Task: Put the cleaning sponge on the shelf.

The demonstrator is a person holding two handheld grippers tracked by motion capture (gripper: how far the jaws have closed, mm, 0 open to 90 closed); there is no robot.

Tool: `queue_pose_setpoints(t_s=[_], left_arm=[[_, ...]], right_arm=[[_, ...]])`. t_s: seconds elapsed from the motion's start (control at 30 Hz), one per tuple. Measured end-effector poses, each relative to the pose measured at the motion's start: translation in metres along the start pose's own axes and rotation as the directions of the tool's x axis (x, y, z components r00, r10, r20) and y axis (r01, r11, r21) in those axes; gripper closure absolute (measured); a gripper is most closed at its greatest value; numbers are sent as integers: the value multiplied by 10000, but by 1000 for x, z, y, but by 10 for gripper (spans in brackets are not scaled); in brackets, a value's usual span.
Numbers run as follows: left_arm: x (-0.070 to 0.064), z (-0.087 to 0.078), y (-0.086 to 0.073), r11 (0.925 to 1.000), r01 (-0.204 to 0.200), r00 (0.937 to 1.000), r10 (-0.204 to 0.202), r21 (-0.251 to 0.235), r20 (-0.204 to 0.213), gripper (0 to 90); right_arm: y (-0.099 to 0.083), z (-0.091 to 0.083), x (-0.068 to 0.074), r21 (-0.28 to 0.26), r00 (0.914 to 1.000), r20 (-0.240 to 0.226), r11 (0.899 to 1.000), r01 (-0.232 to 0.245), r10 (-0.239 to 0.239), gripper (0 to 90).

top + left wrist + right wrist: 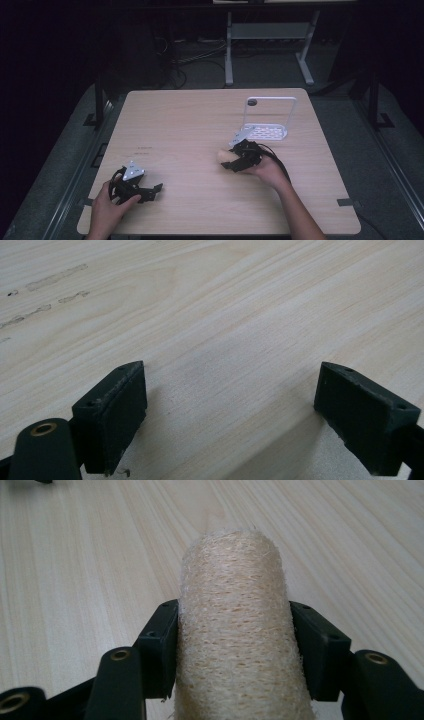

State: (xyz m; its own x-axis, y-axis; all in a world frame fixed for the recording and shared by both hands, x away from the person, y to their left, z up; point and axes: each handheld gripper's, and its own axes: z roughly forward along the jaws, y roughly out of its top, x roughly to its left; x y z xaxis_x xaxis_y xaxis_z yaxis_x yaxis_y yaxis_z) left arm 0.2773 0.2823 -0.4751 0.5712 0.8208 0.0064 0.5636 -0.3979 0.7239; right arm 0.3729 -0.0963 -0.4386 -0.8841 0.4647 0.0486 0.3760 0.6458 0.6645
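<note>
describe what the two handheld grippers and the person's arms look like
Both the left gripper and the right gripper are black, each with two blocky jaws, brass-ringed holes and a grey three-cornered plate on top. A black cable loops from the right one. The forearms are bare, no sleeves in view.

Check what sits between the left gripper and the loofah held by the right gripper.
Nothing: in the high view, bare wooden table runs from the open left gripper to the loofah clamped in the right gripper.

We are holding the left gripper [150, 192] low at the near left, jaws standing wide apart with nothing between them. We are holding the right gripper [231, 163] near centre, forearm angled inward, jaws clamping from both sides.
</note>
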Motion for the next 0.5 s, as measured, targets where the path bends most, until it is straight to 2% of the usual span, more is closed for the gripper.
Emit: queue_pose_setpoints(t_s=[0.5], left_arm=[[0,0,0,10000,-19,10000,19,25,4,130]], right_arm=[[-10,-16,-10,-142,9974,481,9985,-523,530,419]])
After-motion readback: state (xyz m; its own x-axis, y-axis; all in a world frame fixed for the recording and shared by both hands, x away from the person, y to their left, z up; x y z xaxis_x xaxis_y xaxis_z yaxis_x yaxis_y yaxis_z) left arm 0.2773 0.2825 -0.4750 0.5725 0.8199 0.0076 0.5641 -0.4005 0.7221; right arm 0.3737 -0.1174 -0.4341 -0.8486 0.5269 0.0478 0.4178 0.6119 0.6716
